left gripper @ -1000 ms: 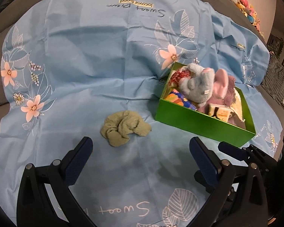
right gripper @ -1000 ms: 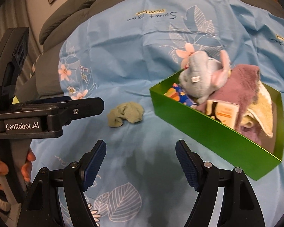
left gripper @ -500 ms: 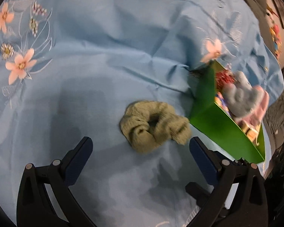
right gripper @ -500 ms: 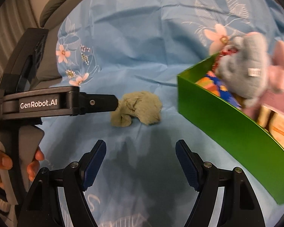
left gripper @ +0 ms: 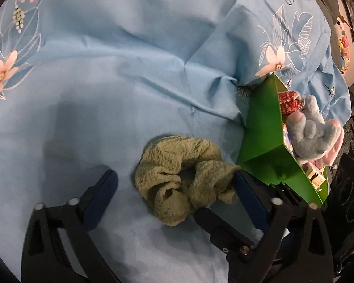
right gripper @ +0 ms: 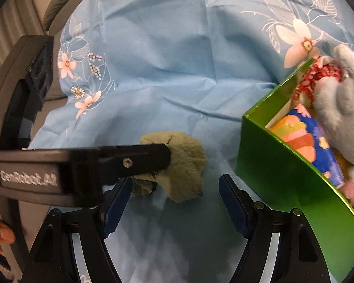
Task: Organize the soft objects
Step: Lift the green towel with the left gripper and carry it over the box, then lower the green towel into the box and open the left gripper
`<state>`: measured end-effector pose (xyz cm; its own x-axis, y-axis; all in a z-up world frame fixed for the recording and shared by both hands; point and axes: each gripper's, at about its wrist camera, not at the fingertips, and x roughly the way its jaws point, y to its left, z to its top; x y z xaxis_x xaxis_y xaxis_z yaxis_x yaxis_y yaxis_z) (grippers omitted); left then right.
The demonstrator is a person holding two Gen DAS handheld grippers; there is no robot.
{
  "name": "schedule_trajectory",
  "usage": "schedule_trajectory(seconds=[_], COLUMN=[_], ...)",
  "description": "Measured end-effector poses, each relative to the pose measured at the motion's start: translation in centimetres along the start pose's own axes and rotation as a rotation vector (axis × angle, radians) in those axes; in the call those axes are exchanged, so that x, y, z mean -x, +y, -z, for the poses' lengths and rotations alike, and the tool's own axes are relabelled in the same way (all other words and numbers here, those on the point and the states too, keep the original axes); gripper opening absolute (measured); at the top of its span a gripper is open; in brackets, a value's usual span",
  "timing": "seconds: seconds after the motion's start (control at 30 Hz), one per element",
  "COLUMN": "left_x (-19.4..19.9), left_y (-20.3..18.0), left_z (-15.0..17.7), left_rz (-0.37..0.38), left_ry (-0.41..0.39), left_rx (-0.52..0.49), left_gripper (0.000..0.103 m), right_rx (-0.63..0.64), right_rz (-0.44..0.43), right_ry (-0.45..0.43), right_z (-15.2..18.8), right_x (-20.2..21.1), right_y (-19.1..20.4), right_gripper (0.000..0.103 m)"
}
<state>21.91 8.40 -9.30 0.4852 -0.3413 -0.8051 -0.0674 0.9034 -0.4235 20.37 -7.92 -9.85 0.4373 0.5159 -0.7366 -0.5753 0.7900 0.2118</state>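
Lying crumpled on the blue floral sheet (left gripper: pixel 129 75), the green cloth (left gripper: pixel 184 179) sits low and centre in the left wrist view, between the pads of the left gripper (left gripper: pixel 174 186). Its jaws have just been closing; the right-hand pad touches the cloth's edge, the left-hand pad stands clear, so nothing is gripped. The right gripper (right gripper: pixel 174 195) hangs wide apart and empty, just below the cloth. The green box (right gripper: pixel 283 179), holding a grey plush toy (right gripper: pixel 342 108), stands at the right.
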Motion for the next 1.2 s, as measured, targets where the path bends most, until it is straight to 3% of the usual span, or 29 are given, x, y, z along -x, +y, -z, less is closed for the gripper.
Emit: schedule_trajectory(seconds=[0.03,0.17,0.23,0.37,0.73,0.93,1.2], left_x=[-0.1,-0.2,-0.2,0.2,4.4,6.1,5.5], left_y=[0.0,-0.6,-1.0,-2.1,-7.0,-11.9,-18.9], left_z=[0.0,0.3,0.3,0.6,2.3,3.5,4.2], left_rz=[0.001,0.003,0.018,0.040,0.110,0.137,0.179], left_ry=[0.004,0.009,0.017,0.006,-0.062,-0.086,-0.075], left_rx=[-0.003,-0.050,-0.070,-0.104,-0.205,-0.296,-0.392], left_gripper=[0.084,0.059,0.048,0.032,0.030,0.030,0.032], right_rx=[-0.006,-0.006,0.003,0.027,-0.002,-0.016,-0.076], right_rz=[-0.008,-0.038,-0.044,-0.041,-0.040,0.006,0.070], right_ry=[0.005,0.017,0.014,0.005,-0.127,-0.210,-0.288], right_z=[0.0,0.0,0.1,0.3,1.5,2.4,4.1], right_x=[-0.2,-0.7,-0.7,-0.3,6.1,10.9,16.5], right_y=[-0.2,-0.3,-0.2,0.3,-0.2,-1.2,-4.9], right_gripper=[0.075,0.040,0.029,0.016,0.015,0.015,0.015])
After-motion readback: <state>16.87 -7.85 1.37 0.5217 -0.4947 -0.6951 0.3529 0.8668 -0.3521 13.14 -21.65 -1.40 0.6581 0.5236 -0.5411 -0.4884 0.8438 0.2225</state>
